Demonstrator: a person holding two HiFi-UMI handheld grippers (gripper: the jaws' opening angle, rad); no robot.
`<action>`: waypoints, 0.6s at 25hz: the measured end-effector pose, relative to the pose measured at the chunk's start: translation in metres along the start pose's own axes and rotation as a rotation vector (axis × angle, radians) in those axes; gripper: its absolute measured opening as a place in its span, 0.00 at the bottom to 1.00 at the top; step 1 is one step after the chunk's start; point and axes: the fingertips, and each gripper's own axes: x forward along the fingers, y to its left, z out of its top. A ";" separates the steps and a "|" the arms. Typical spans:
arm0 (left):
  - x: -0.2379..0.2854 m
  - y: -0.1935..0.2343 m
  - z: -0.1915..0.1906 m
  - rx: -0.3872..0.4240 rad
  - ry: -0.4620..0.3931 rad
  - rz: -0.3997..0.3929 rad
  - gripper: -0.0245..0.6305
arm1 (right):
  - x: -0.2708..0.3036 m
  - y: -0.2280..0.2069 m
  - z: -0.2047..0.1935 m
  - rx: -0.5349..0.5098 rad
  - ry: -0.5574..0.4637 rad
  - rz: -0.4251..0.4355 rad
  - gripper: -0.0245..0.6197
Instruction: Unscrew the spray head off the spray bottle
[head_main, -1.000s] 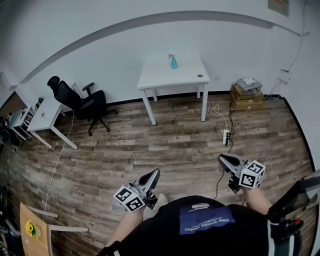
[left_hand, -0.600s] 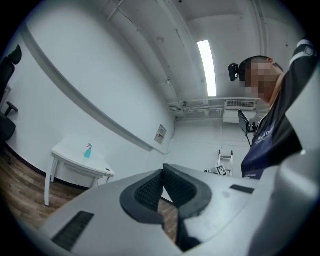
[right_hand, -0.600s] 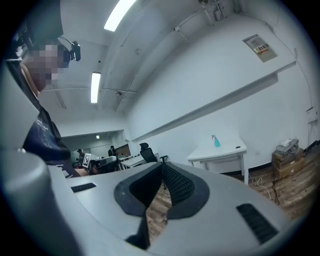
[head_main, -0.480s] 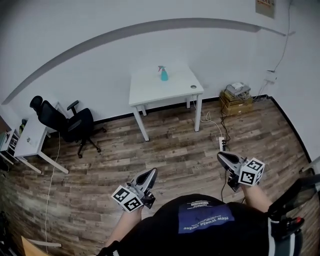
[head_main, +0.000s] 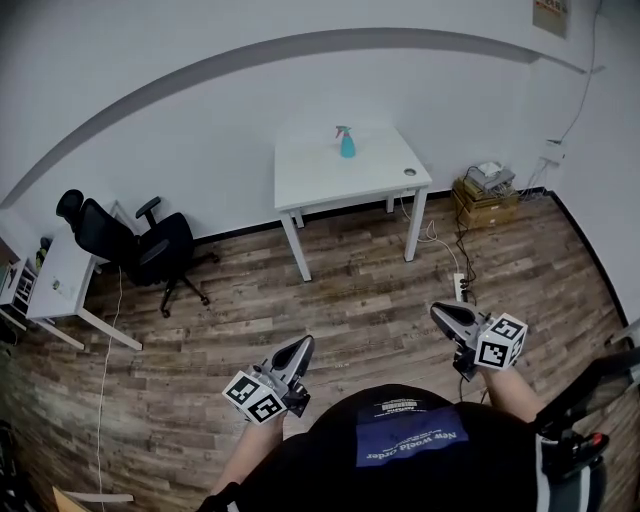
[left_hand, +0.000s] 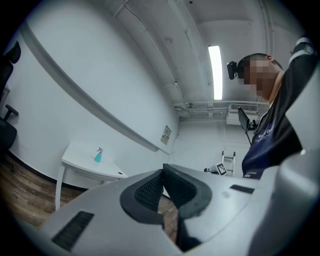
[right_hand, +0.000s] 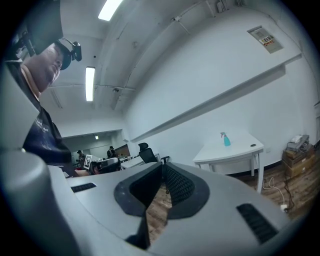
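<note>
A teal spray bottle (head_main: 347, 143) with a pink-grey spray head stands upright on a white table (head_main: 320, 178) against the far wall. It also shows small in the left gripper view, the bottle (left_hand: 98, 156), and in the right gripper view, the bottle (right_hand: 226, 140). My left gripper (head_main: 305, 346) is held low near my body, shut and empty, far from the table. My right gripper (head_main: 438, 312) is likewise shut with nothing between its jaws, far short of the bottle. In each gripper view the ribbed pads meet: left gripper (left_hand: 162, 172), right gripper (right_hand: 162, 169).
A black office chair (head_main: 140, 243) and a white desk (head_main: 60, 285) stand at the left. Cardboard boxes (head_main: 487, 197) sit by the right wall, with a power strip and cables (head_main: 460, 286) on the wooden floor. A round hole (head_main: 410, 172) marks the table's right corner.
The table and bottle have shifted in the head view, left and then back right, and now look slightly larger. Both grippers stay shut in the same pose near my body.
</note>
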 end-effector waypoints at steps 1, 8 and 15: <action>-0.001 0.007 0.002 -0.003 -0.004 0.006 0.04 | 0.007 -0.002 0.001 -0.001 0.007 0.004 0.04; 0.008 0.041 0.001 -0.022 -0.006 0.050 0.04 | 0.049 -0.023 0.008 0.008 0.019 0.049 0.04; 0.045 0.067 0.008 0.022 -0.018 0.134 0.04 | 0.081 -0.082 0.017 0.031 0.035 0.124 0.04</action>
